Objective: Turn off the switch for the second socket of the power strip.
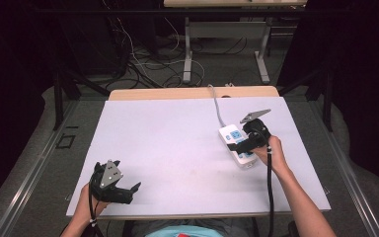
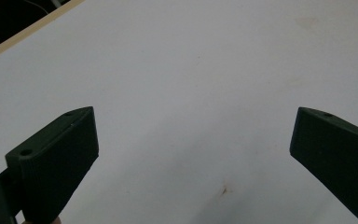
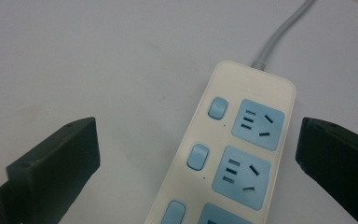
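My right claw (image 3: 196,154) hangs over the white power strip (image 3: 228,154) on the desk's (image 1: 177,143) right side, jaws spread. My left claw (image 2: 191,158) gapes wide above bare desk, near corner.

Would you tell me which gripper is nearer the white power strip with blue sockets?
Right. The right gripper hovers open over the white power strip; the left gripper sits at the table's opposite near corner.

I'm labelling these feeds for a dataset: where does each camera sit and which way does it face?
High view: above the person's side, looking forward and down on the table; both forearms, left gripper, right gripper.
Left gripper view: rides the left gripper, facing bare tabletop.
Right gripper view: rides the right gripper, facing the power strip, shared with high view.
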Motion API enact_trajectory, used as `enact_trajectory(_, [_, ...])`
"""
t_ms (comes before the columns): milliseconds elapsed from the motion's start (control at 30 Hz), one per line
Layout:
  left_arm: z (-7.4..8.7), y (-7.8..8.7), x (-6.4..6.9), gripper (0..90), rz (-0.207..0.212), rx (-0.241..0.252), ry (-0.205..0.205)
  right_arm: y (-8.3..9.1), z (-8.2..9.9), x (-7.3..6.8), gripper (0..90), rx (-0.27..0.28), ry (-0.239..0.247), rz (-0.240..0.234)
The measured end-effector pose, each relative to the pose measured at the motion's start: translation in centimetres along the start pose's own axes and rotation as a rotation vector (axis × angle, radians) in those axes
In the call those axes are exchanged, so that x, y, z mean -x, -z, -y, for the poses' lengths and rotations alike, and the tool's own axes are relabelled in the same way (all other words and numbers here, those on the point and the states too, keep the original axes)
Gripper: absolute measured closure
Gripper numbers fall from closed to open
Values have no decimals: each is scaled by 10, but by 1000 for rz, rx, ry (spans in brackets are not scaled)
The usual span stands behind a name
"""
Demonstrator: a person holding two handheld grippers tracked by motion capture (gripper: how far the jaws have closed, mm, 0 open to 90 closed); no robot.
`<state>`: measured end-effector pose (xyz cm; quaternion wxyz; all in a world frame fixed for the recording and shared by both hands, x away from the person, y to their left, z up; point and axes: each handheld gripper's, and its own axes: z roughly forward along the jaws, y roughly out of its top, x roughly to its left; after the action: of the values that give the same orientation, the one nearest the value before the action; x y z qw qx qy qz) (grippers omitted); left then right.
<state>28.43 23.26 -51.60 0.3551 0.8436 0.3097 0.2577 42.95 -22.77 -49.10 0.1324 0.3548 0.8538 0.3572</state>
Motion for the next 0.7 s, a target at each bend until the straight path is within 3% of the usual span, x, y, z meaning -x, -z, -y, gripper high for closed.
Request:
enact_trajectory(100, [0, 0, 0, 11, 0, 1, -3, 4, 0, -3, 0, -22, -3, -5])
enact_trajectory(133, [0, 0, 0, 11, 1, 1, -1, 3, 1, -4, 0, 2, 1, -2])
enact_trajectory(467, [0, 0, 0, 11, -1, 3, -6, 12, 3, -9, 0, 23, 8, 8])
enact_trajectory(700, [0, 0, 0, 11, -2, -1, -2, 20, 10, -13, 0, 10, 15, 16])
